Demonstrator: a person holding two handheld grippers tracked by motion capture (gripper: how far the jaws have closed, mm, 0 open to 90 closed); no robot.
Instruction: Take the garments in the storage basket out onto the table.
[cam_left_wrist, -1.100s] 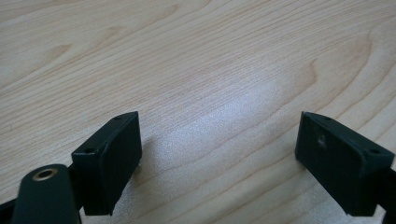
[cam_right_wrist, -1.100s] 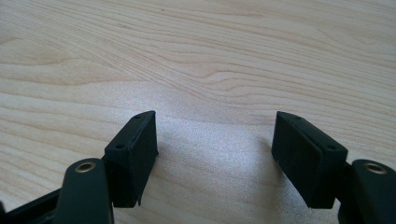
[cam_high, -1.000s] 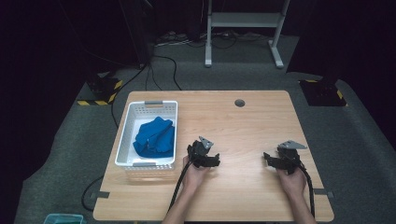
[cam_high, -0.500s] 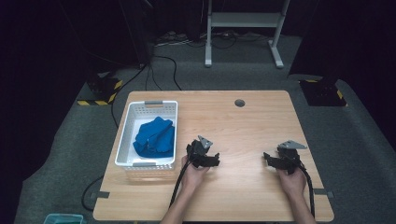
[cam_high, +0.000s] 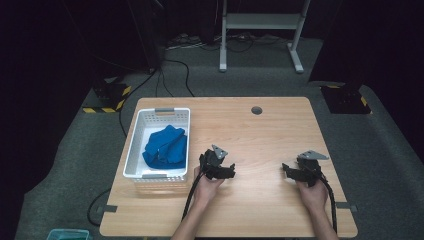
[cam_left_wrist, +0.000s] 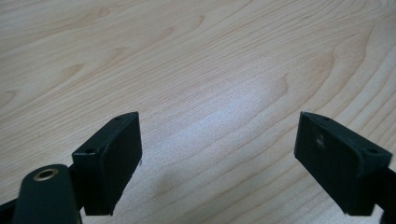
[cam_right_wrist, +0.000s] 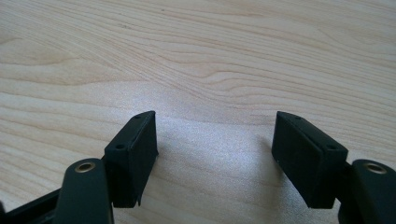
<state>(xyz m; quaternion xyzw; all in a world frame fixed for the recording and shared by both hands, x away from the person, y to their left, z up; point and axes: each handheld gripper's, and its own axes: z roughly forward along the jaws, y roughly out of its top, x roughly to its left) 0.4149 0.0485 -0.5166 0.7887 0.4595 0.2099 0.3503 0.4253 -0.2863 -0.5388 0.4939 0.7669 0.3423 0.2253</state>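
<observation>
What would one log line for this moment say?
left gripper: open, empty, over table | right gripper: open, empty | blue cloth: in white basket, untouched

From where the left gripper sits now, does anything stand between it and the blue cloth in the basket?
Only the basket's own wall. The left gripper is open over bare table, and the blue cloth lies inside the white basket, whose near side wall rises between them. Reaching in means going over that rim.
</observation>
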